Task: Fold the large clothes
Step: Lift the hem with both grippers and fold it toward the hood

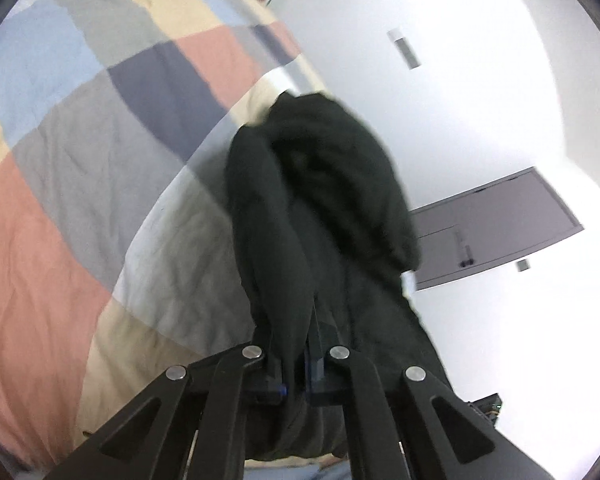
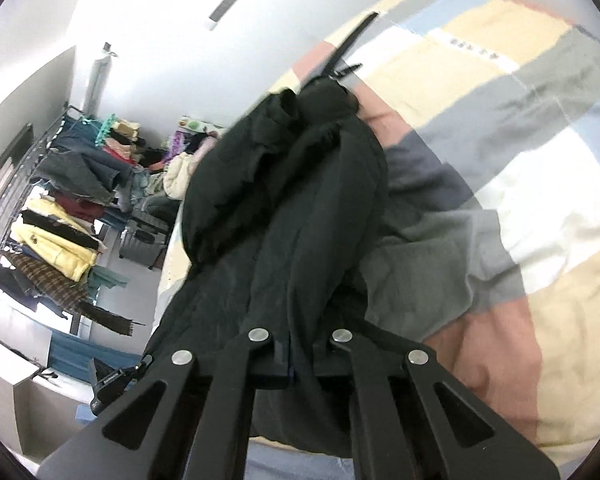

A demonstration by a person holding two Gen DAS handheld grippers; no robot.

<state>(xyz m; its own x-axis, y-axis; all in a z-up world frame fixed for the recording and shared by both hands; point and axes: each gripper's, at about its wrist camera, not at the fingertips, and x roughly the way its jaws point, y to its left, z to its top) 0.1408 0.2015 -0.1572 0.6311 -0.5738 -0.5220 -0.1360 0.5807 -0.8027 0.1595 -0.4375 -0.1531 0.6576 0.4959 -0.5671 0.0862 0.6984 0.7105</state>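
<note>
Home bedroom: bed under patchwork quilt (image 1: 100,168) in pastel blocks, clothes rack (image 2: 56,216) crowded with hanging garments, small suitcase (image 2: 144,240) on floor, grey door (image 1: 496,228), white walls.

A: Supporting surface? 
B: Bed, covered by patchwork quilt (image 1: 80,152), fills frame left.
A: On it?
B: Black garment (image 1: 320,184) is draped on quilt, frame centre.

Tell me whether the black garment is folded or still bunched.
Bunched: the black garment hangs in loose gathers from both grippers above the patchwork quilt.
</note>
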